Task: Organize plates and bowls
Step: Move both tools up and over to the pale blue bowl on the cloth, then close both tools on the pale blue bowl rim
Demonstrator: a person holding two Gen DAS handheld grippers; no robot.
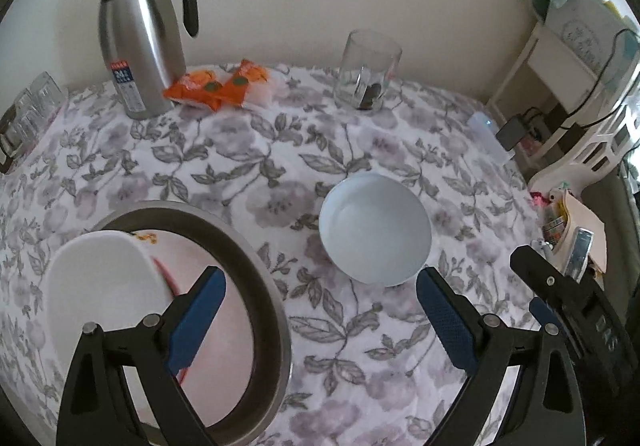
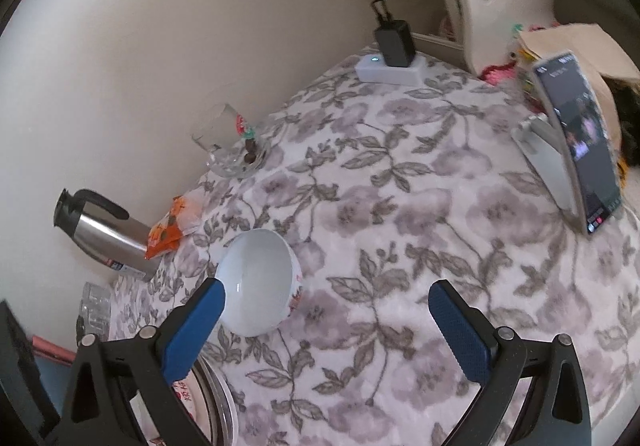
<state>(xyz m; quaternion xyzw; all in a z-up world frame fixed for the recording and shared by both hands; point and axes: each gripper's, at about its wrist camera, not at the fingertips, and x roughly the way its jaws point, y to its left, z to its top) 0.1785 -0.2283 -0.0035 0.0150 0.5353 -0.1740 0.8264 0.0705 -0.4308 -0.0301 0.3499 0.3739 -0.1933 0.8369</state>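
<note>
Both my tongs are spread wide and empty: left gripper (image 1: 316,322) hangs over the cloth between the metal basin (image 1: 276,310) at 8 o'clock, already holding a white plate (image 1: 100,278), and the loose white bowl (image 1: 376,226) at 1 o'clock, probably the next grab. Right gripper (image 2: 326,328) sees that bowl (image 2: 258,282) at 10 o'clock, its left fingertip (image 2: 200,322) just beside the rim. Path looks clear; thermos (image 1: 136,41), snack packets (image 1: 218,85) and glass (image 1: 368,69) sit well apart at 11–12, phone (image 2: 576,141) at 2.
</note>
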